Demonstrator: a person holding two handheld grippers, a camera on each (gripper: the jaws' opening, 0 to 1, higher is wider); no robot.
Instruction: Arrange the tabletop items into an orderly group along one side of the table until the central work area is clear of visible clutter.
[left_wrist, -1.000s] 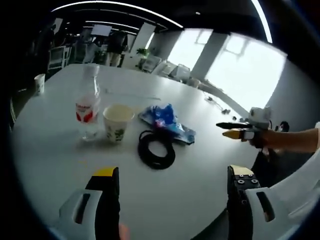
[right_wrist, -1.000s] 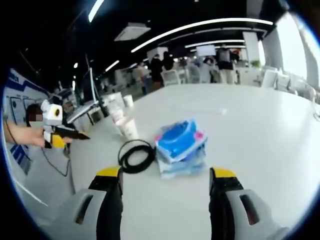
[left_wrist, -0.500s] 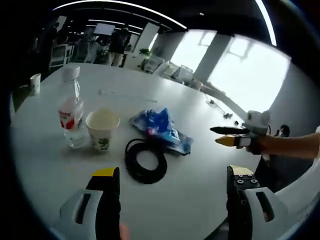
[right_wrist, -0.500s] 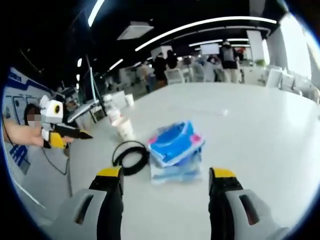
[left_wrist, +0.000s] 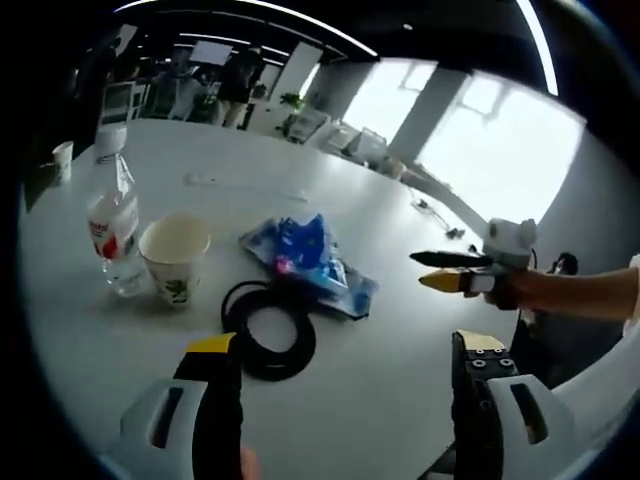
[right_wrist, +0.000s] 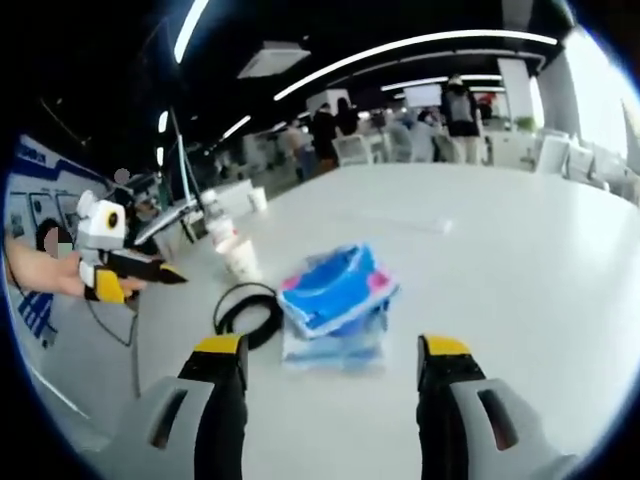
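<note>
Left gripper view gives us the water bottle (left_wrist: 111, 222) label and paper cup (left_wrist: 174, 258) clearly; right gripper view blurs both behind the blue packet (right_wrist: 336, 298). Black cable coil (left_wrist: 266, 326) lies mid-tabletop (left_wrist: 400, 360), touching the packet. Left gripper (left_wrist: 343, 350) and right gripper (right_wrist: 332, 352) fingers are spread, empty. Versus earlier, we see the items shifted leftward in both views as the cameras moved.

You're at a big white worktop (left_wrist: 420, 330) in an open office: dark ceiling, strip lights (right_wrist: 400, 52), bright windows (left_wrist: 490, 150), white chairs (right_wrist: 350, 152) behind.
</note>
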